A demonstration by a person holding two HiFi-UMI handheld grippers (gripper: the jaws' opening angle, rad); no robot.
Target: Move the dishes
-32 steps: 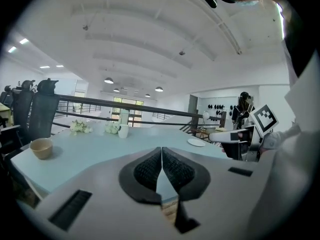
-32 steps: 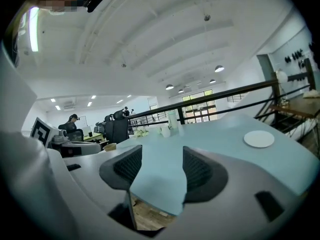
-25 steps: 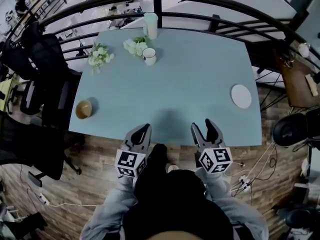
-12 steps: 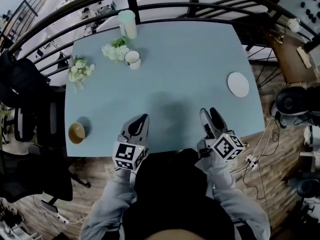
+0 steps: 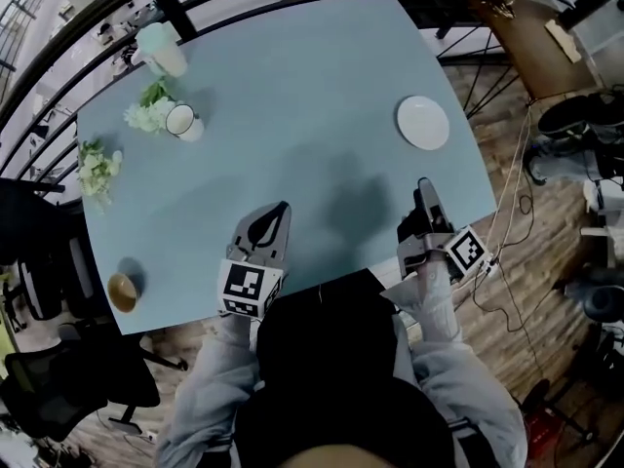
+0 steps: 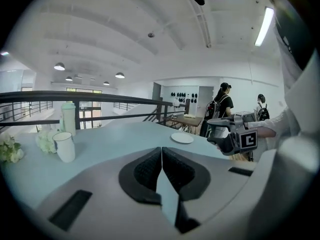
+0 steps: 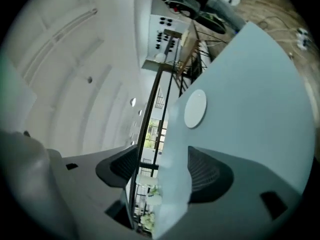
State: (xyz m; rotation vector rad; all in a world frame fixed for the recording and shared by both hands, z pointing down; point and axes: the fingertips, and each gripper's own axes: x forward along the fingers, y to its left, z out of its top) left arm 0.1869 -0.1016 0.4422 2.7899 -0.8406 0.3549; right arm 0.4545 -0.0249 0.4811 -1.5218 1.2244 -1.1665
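A small white plate (image 5: 422, 123) lies on the light blue table (image 5: 322, 86) near its right edge; it also shows in the left gripper view (image 6: 182, 138) and the right gripper view (image 7: 195, 108). My right gripper (image 5: 425, 187) hovers over the table's near right corner, short of the plate and rolled on its side. Its jaws (image 7: 160, 159) are open, have just been opening, and hold nothing. My left gripper (image 5: 277, 210) is over the near edge, shut and empty (image 6: 161, 149). A white mug (image 5: 180, 120) stands at the far left.
A tall pale cup (image 5: 161, 49) and two flower bunches (image 5: 146, 115) (image 5: 97, 169) sit at the far left. A brown bowl (image 5: 123, 291) rests at the near left corner. A black railing (image 5: 175, 13) runs behind the table. Chairs stand left, cables on the floor right.
Both grippers have moved forward over the table's near edge. The right one has rolled onto its side and come closer to the plate. The head view has swung, shifting the table leftward.
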